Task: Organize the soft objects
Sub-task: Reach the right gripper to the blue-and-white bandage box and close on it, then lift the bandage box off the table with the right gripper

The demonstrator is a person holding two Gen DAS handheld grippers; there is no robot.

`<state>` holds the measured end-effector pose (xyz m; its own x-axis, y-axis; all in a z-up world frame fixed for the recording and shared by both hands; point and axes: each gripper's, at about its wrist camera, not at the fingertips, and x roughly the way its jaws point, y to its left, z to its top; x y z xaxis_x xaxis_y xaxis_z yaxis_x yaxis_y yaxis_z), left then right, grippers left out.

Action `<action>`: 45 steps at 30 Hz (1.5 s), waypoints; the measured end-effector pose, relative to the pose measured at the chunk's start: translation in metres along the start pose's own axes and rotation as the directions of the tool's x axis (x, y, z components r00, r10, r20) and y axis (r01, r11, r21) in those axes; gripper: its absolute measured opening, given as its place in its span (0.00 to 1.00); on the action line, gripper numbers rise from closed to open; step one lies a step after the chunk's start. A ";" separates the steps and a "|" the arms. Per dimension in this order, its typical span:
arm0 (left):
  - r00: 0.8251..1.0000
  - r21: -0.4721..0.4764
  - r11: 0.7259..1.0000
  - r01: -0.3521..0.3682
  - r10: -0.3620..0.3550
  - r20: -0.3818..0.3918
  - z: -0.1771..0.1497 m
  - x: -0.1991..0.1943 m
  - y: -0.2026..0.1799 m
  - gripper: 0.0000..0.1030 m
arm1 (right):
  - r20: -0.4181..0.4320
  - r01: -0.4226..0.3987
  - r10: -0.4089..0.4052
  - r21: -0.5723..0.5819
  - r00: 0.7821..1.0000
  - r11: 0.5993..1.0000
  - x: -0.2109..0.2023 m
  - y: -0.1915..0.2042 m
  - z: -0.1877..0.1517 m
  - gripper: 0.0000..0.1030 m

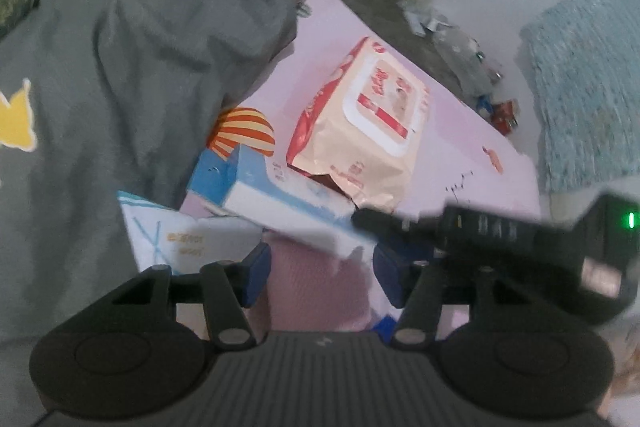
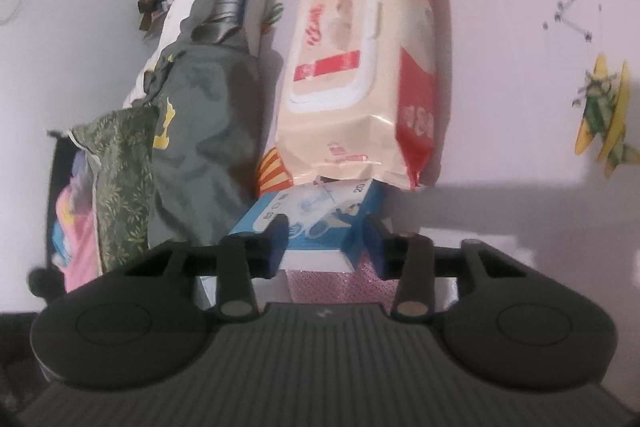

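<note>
A cream and red wipes pack (image 1: 360, 119) (image 2: 352, 67) lies on the pink sheet (image 1: 460, 155), its near end resting on a blue and white box (image 1: 276, 199) (image 2: 316, 223). My right gripper (image 2: 326, 243) hovers just over the box's near end, jaws partly closed and gripping nothing. The box is wider than the gap. In the left wrist view the right gripper (image 1: 480, 231) comes in from the right, one fingertip (image 1: 360, 217) at the box's corner. My left gripper (image 1: 322, 277) is open above a pink textured pack (image 1: 316, 287) (image 2: 320, 277).
A grey blanket with yellow shapes (image 1: 120, 67) (image 2: 200, 131) is heaped to the left of the packs. A white packet with blue lines (image 1: 180, 239) sits against it. A teal fluffy mat (image 1: 592, 75) and small clutter (image 1: 480, 79) lie on the floor beyond the sheet.
</note>
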<state>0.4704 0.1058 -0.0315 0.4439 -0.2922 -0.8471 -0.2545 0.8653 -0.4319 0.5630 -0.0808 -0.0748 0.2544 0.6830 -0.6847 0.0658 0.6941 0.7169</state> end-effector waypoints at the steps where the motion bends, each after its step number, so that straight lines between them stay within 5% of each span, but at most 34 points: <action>1: 1.000 -0.020 1.000 -0.002 0.002 -0.006 0.002 0.005 0.000 0.56 | -0.009 -0.006 0.006 0.009 1.000 1.000 0.001 -0.002 -0.002 0.27; 6: 1.000 -0.118 0.993 -0.019 0.019 0.000 0.008 0.021 0.003 0.55 | -0.018 -0.039 0.039 0.014 0.999 0.999 0.000 -0.006 -0.010 0.16; 10: 0.998 -0.187 0.981 -0.055 0.057 0.007 0.005 0.026 0.007 0.39 | -0.023 -0.051 0.051 0.008 0.998 0.999 -0.004 -0.006 -0.013 0.13; 14: 0.998 -0.217 0.975 -0.053 0.061 0.032 0.003 0.021 0.010 0.36 | -0.021 -0.049 0.049 0.002 0.999 0.999 -0.010 -0.009 -0.016 0.12; 20: 0.995 -0.167 0.985 -0.049 0.062 0.073 0.006 -0.001 0.006 0.31 | 0.036 -0.032 0.032 -0.020 0.999 0.999 -0.036 -0.011 -0.009 0.12; 23: 0.998 -0.115 0.992 -0.044 0.049 0.044 0.004 -0.013 0.009 0.21 | 0.071 -0.044 0.046 -0.034 0.996 0.998 -0.051 -0.008 -0.002 0.14; 28: 0.996 -0.029 0.995 -0.091 0.091 0.013 -0.001 -0.029 0.020 0.21 | 0.076 -0.068 0.072 -0.061 0.995 0.996 -0.050 0.004 0.006 0.15; 35: 0.994 0.001 0.994 -0.107 0.107 0.008 0.006 -0.030 0.037 0.13 | 0.011 -0.057 0.058 -0.081 0.998 0.995 0.006 0.025 0.010 0.29; 39: 0.993 0.005 0.993 -0.114 0.114 -0.006 0.008 -0.024 0.043 0.13 | -0.028 -0.094 0.092 -0.096 0.995 0.991 0.038 0.038 0.013 0.51; 45: 0.996 -0.009 0.996 -0.088 0.088 -0.013 0.012 -0.023 0.052 0.14 | -0.082 -0.084 0.074 -0.123 0.994 0.989 0.069 0.052 0.014 0.54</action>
<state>0.4576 0.1626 -0.0312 0.4086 -0.2206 -0.8857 -0.3004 0.8838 -0.3587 0.5978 -0.0011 -0.0831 0.1790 0.7489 -0.6380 -0.0752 0.6570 0.7501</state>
